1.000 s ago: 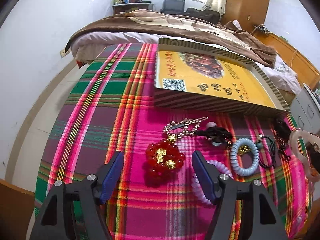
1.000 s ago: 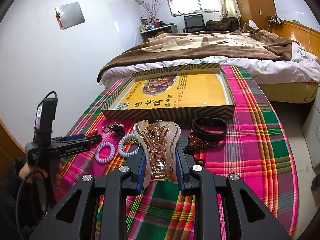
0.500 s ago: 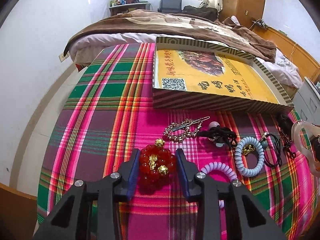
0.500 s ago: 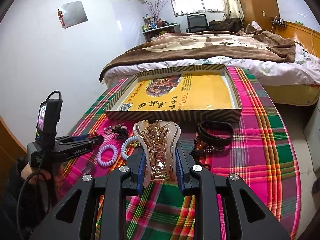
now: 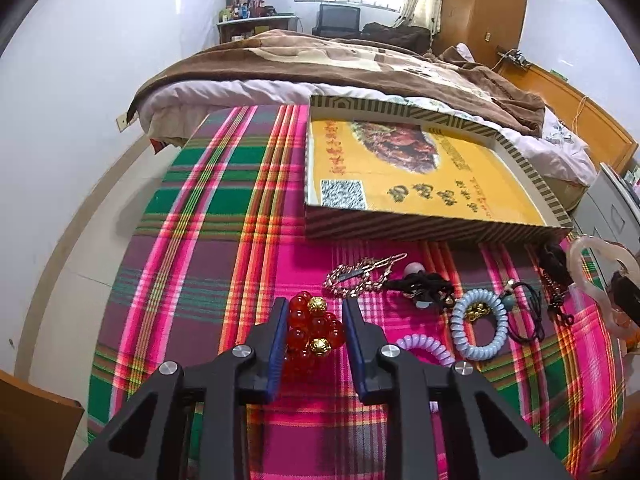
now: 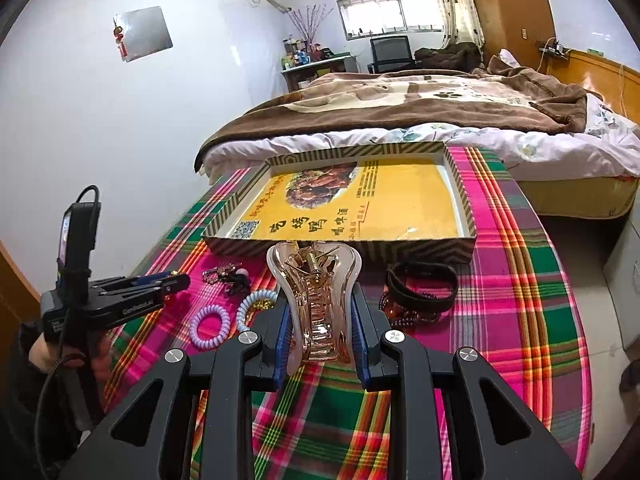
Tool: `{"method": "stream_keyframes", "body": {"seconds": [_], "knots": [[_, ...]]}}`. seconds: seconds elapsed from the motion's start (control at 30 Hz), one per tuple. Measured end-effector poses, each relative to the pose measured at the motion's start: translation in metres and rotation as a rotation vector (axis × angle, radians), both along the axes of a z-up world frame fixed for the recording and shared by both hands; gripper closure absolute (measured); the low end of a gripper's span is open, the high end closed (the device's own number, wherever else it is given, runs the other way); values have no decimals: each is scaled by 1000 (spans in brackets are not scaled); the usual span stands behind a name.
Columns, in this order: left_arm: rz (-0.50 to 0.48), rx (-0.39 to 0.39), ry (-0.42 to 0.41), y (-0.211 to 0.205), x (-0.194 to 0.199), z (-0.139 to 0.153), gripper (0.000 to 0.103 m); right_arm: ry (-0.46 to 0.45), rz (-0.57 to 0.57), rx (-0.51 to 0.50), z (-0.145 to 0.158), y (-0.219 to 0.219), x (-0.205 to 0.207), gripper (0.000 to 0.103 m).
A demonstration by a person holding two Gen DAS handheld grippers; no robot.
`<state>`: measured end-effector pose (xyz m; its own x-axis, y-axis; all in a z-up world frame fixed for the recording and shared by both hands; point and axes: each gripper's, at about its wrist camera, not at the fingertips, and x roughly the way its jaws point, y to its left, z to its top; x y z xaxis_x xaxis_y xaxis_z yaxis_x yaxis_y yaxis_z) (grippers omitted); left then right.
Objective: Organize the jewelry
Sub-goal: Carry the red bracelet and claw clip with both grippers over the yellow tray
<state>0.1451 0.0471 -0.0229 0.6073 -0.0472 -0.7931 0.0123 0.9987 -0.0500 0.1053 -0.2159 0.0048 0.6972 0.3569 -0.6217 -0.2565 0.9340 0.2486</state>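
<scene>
My left gripper (image 5: pixel 315 312) is shut on a red bead bracelet (image 5: pixel 314 330) with gold beads, held above the plaid cloth. My right gripper (image 6: pixel 320 312) is shut on a clear amber hair claw (image 6: pixel 316 296), held upright over the cloth. The shallow yellow-bottomed box (image 5: pixel 420 172) lies beyond both; it also shows in the right wrist view (image 6: pixel 360 204). On the cloth lie a gold hair clip (image 5: pixel 360 274), a black hair tie (image 5: pixel 424 284), a pale blue coil tie (image 5: pixel 478 324) and a lilac coil tie (image 5: pixel 424 348).
A black strap (image 6: pixel 422 284) and dark bead strings (image 6: pixel 408 316) lie right of the claw. The left gripper and the hand holding it show in the right wrist view (image 6: pixel 120 296). A bed (image 6: pixel 420 112) stands behind the table. The floor drops away on the right.
My left gripper closed around the red bead bracelet and lifted it off the cloth. My right gripper kept the hair claw and rose slightly.
</scene>
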Motion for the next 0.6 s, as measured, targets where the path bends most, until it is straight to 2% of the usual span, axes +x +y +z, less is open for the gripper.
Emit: {"method": "stream_keyframes", "body": {"seconds": [0.17,0.37,0.6], "knots": [[-20,-1,-42,-4,3,24,76,-32,-11,-12,14,-2,13,76],[-55,-17,-86,-12,26,51,76,-52,-24,-36,30,-5,46,76],[-76,-66,-89,-20,70,58,76,-22,-31,-84,25,0,100,76]]}}
